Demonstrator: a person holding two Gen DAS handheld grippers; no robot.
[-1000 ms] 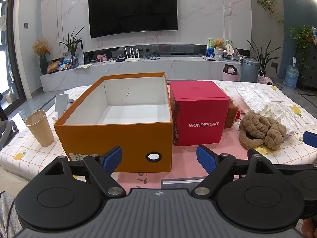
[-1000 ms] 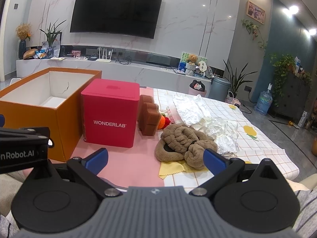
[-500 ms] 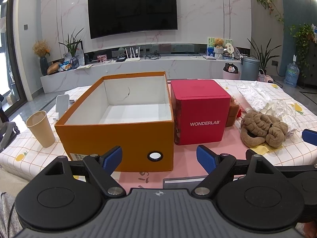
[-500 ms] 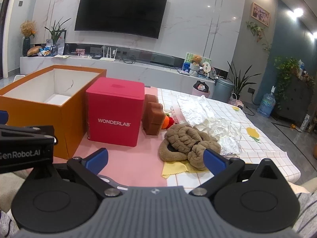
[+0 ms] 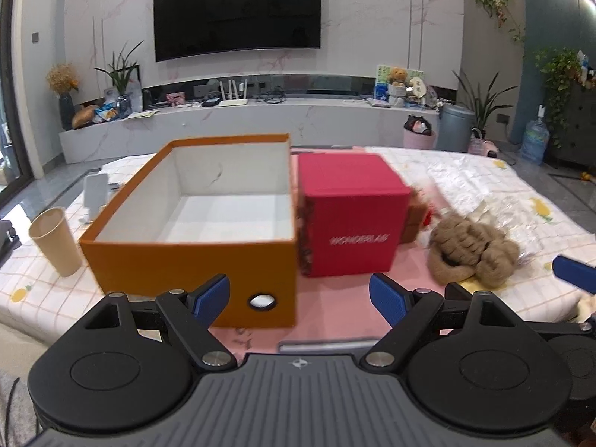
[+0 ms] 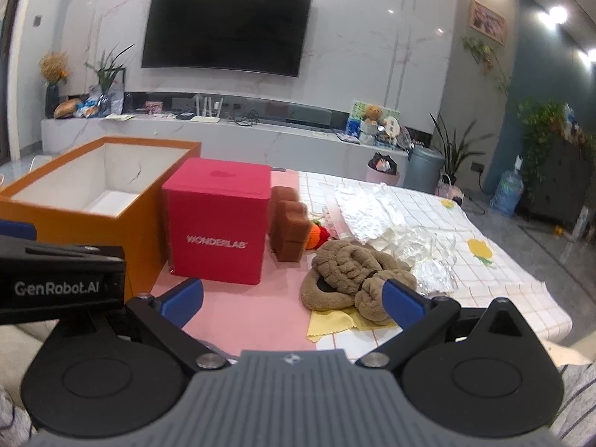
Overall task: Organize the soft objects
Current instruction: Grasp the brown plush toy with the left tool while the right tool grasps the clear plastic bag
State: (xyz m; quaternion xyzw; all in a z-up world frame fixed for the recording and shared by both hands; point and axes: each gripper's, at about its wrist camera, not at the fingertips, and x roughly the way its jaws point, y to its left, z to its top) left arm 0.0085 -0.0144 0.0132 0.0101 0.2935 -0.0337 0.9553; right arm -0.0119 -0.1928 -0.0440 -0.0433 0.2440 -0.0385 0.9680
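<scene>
A brown plush toy (image 6: 354, 273) (image 5: 471, 251) lies on the table, partly over a yellow cloth (image 6: 333, 324). An empty orange box (image 5: 193, 223) (image 6: 93, 190) stands left of a red WONDERLAB box (image 5: 352, 216) (image 6: 219, 219). Brown sponge blocks (image 6: 288, 223) and a small orange and red knitted toy (image 6: 316, 234) sit behind the red box. My left gripper (image 5: 298, 298) is open and empty, in front of the two boxes. My right gripper (image 6: 292, 300) is open and empty too, just short of the plush toy.
Crumpled clear plastic (image 6: 428, 253) and white wrapping (image 6: 367, 208) lie right of the plush. A paper cup (image 5: 56, 240) stands left of the orange box, a white phone stand (image 5: 95, 193) behind it. A pink mat (image 6: 246, 320) covers the table's near middle.
Both grippers have risen and moved a little toward the table. The left view now looks down more into the orange box. Nothing on the table has moved.
</scene>
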